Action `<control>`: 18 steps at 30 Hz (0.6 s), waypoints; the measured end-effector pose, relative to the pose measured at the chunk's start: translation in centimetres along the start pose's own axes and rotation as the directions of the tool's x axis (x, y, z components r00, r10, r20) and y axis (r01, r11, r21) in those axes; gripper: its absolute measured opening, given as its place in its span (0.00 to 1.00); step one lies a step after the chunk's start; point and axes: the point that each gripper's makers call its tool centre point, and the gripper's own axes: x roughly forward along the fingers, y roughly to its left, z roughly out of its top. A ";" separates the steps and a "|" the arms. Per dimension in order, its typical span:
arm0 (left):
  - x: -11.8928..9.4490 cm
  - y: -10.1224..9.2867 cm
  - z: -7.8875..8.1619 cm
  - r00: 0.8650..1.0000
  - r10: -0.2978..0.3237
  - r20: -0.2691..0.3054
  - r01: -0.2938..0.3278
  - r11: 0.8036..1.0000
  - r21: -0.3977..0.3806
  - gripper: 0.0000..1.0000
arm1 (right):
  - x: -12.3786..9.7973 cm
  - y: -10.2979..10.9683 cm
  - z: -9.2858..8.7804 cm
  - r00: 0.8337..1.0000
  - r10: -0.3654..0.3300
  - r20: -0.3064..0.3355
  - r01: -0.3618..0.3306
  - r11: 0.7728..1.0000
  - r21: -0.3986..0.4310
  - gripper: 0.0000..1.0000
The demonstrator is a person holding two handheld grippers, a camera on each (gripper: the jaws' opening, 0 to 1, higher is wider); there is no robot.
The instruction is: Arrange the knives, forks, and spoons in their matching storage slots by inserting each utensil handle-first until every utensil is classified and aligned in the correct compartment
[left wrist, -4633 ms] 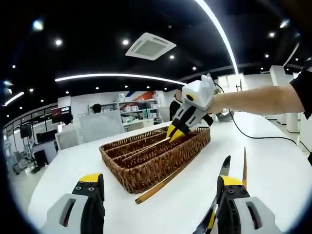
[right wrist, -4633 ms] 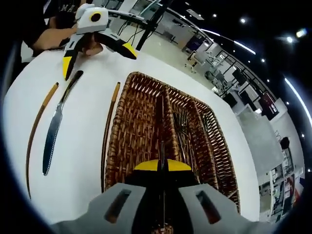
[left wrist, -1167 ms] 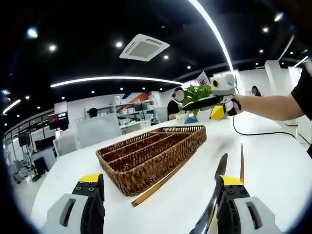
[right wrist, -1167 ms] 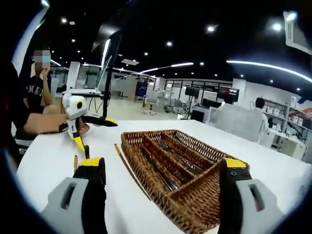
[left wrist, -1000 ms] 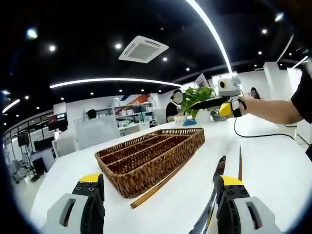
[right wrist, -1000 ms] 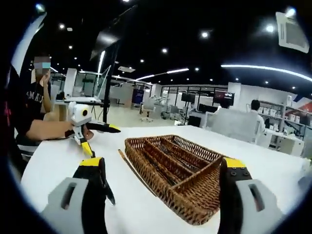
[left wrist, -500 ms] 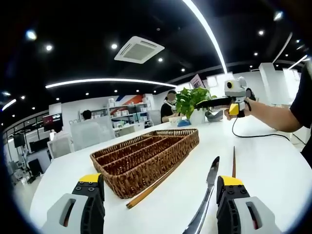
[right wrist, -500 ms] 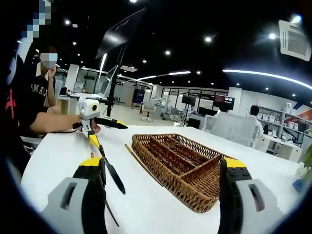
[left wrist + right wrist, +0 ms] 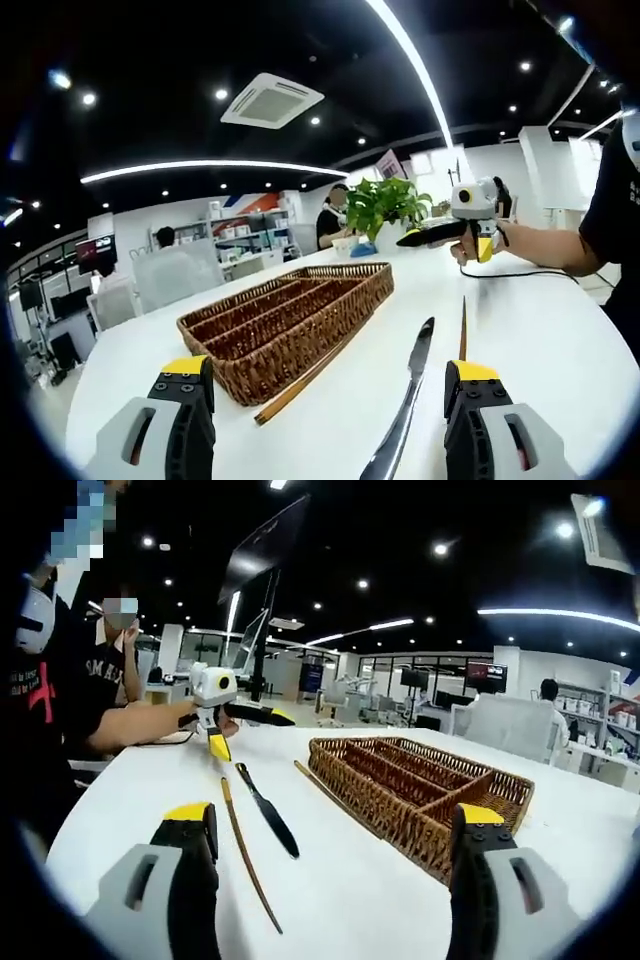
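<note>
Hovering over the white desk (image 9: 560,340) with both claws spread and holding nothing

Nearest in the left gripper view, the left claw (image 9: 325,395) stands wide open above the desk; just past it a knife (image 9: 404,418) lies with its tip pointing away, a thin brown stick (image 9: 462,328) close on its right, and another brown stick (image 9: 300,382) lies along the near side of the wicker tray (image 9: 285,320), whose long slots run away from the camera. Farther off, the right claw (image 9: 440,236) shows in a hand, in front of a potted plant (image 9: 385,203). In the right gripper view, the right claw (image 9: 333,825) is likewise spread, with the knife (image 9: 266,809) and stick (image 9: 247,855) side by side ahead, the tray (image 9: 425,780) to the right, and the left claw (image 9: 240,730) beyond in a person's hand; what lies in the slots cannot be made out
</note>
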 end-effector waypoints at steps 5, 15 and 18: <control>0.9 -0.7 0.0 1.000 -0.010 -0.001 0.011 0.999 0.034 1.00 | 0.7 0.7 -1.1 0.999 0.023 -0.047 -0.024 0.999 -0.025 0.99; 1.2 -1.0 -0.8 0.999 -0.048 -0.009 0.048 0.999 -0.006 0.96 | 0.9 0.2 -2.0 0.998 0.022 -0.056 -0.022 1.000 0.013 0.97; 0.7 -0.7 -0.7 0.999 -0.045 -0.006 0.045 0.999 -0.010 0.93 | 1.1 0.3 -2.3 0.998 0.022 -0.064 -0.021 1.000 0.015 0.97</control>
